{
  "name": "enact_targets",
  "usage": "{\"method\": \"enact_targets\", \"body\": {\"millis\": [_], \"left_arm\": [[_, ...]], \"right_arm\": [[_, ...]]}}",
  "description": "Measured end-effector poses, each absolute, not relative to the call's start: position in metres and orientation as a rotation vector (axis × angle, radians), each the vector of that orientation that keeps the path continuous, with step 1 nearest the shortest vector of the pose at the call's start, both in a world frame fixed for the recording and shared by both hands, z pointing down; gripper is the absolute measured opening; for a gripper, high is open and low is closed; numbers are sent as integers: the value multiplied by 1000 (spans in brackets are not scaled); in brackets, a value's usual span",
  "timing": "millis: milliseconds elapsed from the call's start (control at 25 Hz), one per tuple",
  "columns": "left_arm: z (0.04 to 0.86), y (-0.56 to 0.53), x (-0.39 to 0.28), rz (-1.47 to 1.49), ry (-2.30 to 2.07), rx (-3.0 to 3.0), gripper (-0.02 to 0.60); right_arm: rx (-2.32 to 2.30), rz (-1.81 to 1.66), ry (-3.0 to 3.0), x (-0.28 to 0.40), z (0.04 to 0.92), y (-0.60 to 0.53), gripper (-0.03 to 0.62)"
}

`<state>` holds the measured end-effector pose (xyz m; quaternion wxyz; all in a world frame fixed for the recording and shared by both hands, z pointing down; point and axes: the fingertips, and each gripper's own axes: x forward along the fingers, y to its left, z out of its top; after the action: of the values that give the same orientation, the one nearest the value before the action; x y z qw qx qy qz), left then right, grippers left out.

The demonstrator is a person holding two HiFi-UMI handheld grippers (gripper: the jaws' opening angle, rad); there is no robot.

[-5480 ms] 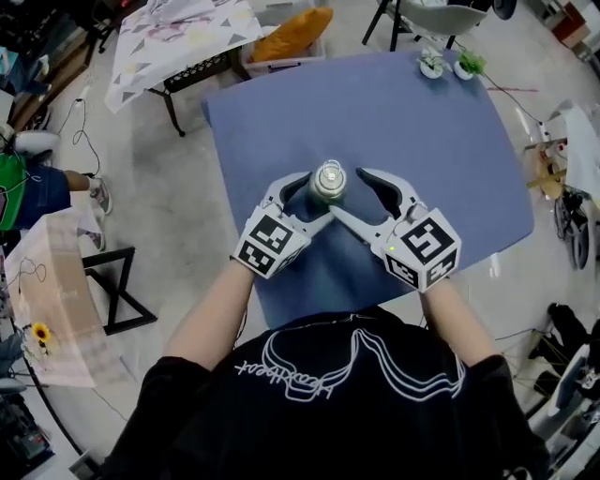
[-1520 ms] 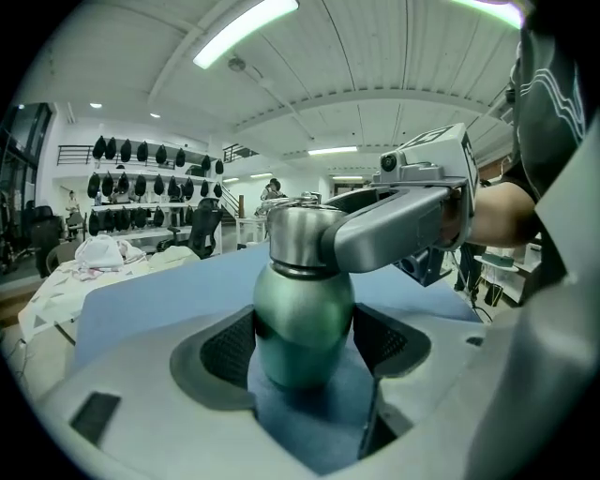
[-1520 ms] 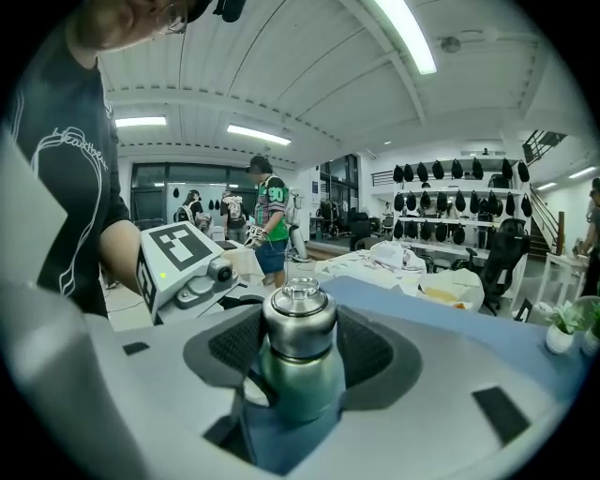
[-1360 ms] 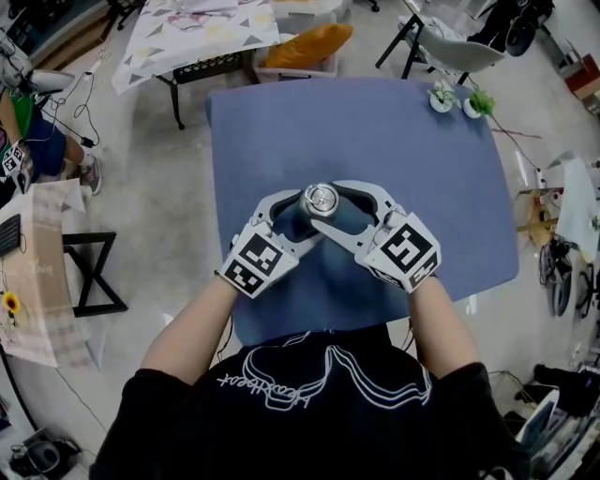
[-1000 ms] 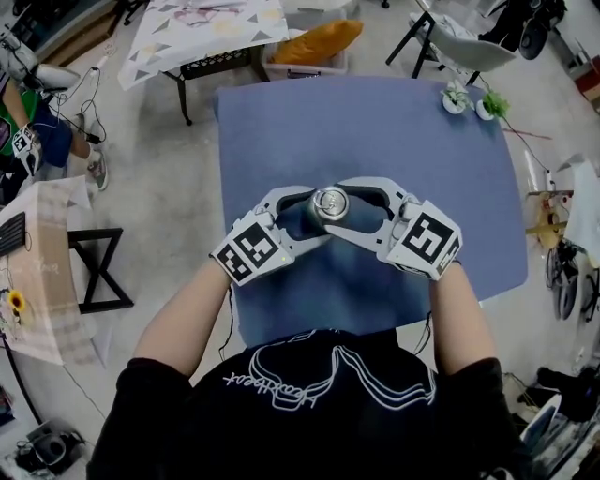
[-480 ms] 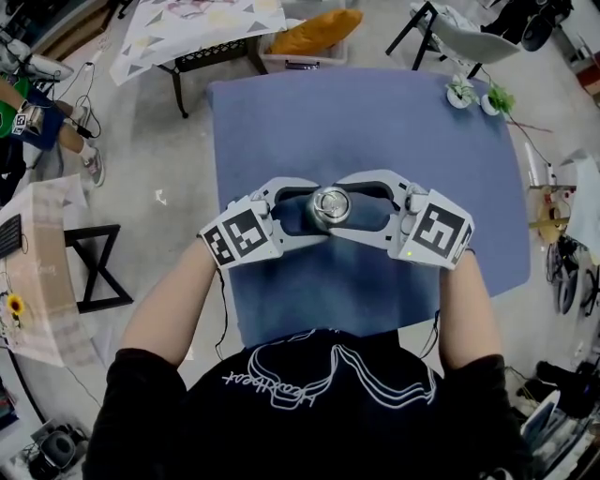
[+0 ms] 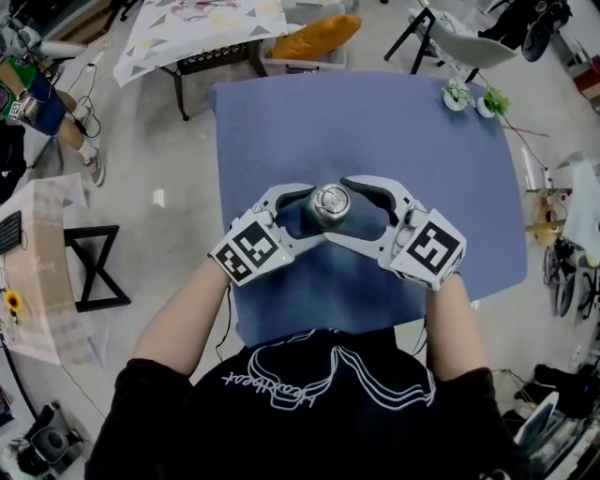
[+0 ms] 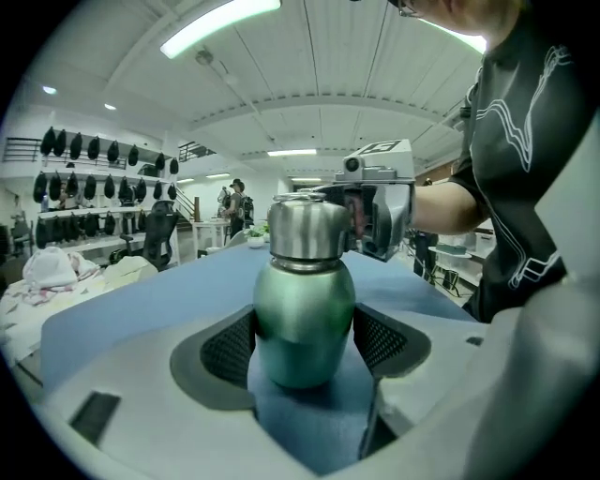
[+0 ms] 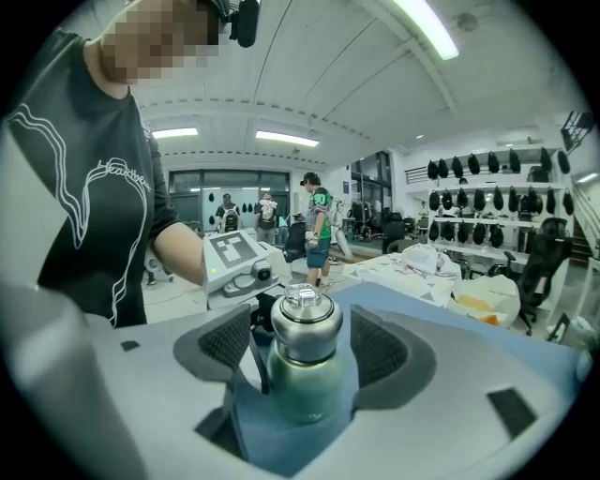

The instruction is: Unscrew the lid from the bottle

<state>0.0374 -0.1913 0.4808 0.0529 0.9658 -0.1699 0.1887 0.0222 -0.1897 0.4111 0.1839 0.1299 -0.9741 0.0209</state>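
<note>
A green bottle [image 7: 330,203] with a steel lid [image 9: 304,324] stands upright in the middle of the blue table [image 7: 375,122]. My left gripper [image 7: 314,212] reaches in from the left. In the left gripper view its dark pads [image 8: 229,348] press on the green body [image 8: 305,319], so it is shut on the bottle. My right gripper [image 7: 340,208] comes from the right at lid height. Its jaws are opening: the lid sits between the pads [image 9: 379,352] with a gap on each side. The right gripper [image 8: 375,208] also shows behind the lid in the left gripper view.
Two small potted plants [image 7: 469,97] stand at the table's far right corner. Beyond the far edge are an orange cushion [image 7: 314,36], a cloth-covered table [image 7: 187,28] and a chair [image 7: 459,42]. A black folding stand [image 7: 94,272] is on the floor at the left. People stand in the background [image 9: 317,234].
The right gripper's jaws have spread off the lid, and its marker cube has swung back toward me. The left gripper has shifted slightly, still holding the bottle.
</note>
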Motion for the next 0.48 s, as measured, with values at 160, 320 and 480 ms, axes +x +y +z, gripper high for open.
{"method": "enact_targets", "body": {"millis": [160, 320, 480], "left_arm": [[480, -190, 37, 563, -704, 2870, 331], [482, -190, 36, 570, -858, 2791, 330], [481, -188, 36, 569, -989, 2720, 330]], "right_arm": [[591, 103, -2756, 24, 406, -188, 330], [761, 153, -2742, 31, 409, -194, 308], [835, 161, -2759, 31, 406, -193, 295]]}}
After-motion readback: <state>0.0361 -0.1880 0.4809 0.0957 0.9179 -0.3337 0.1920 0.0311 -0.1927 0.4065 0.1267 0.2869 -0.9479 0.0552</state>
